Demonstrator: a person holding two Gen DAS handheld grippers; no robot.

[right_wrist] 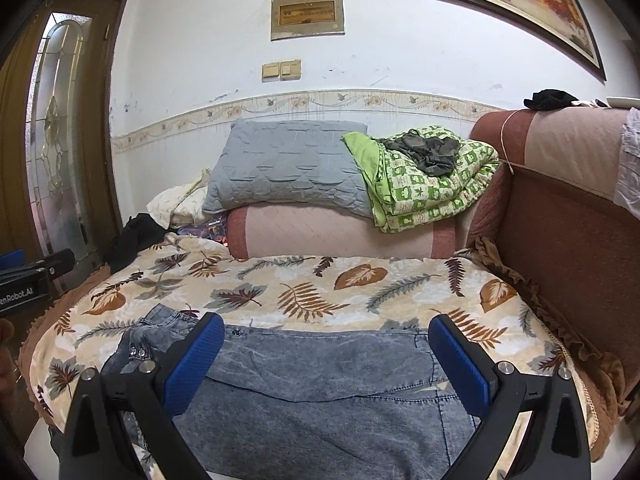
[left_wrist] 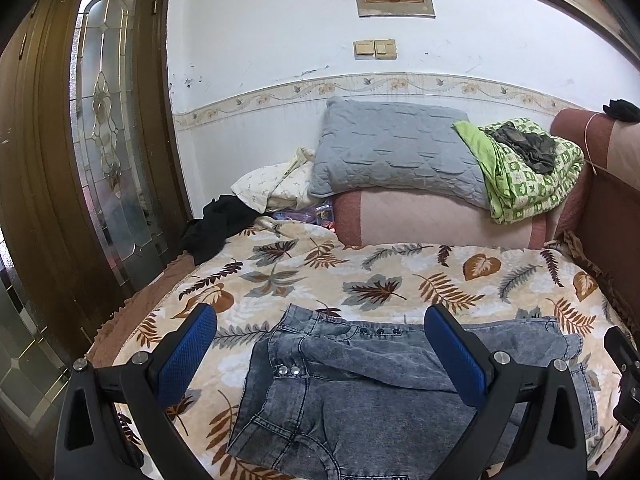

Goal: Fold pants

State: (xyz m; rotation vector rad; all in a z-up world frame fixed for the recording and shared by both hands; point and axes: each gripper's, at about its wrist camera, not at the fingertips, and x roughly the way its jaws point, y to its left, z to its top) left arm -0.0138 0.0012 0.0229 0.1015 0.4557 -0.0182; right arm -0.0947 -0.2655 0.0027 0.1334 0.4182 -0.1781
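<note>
Grey-blue washed denim pants (left_wrist: 360,392) lie on the leaf-patterned blanket (left_wrist: 360,272), folded over themselves, waistband with metal buttons to the left. In the right wrist view the pants (right_wrist: 320,380) lie flat across the front of the blanket (right_wrist: 320,284). My left gripper (left_wrist: 320,344) is open and empty, held above the waist end. My right gripper (right_wrist: 326,354) is open and empty, held above the leg part. Its black body shows at the right edge of the left wrist view (left_wrist: 624,376).
A grey pillow (left_wrist: 396,152), a green patterned quilt (left_wrist: 528,172) and a pink cushion (left_wrist: 432,220) are stacked at the back. A black garment (left_wrist: 212,228) lies at the back left. A brown door with glass (left_wrist: 100,128) stands on the left. A sofa arm (right_wrist: 568,220) rises on the right.
</note>
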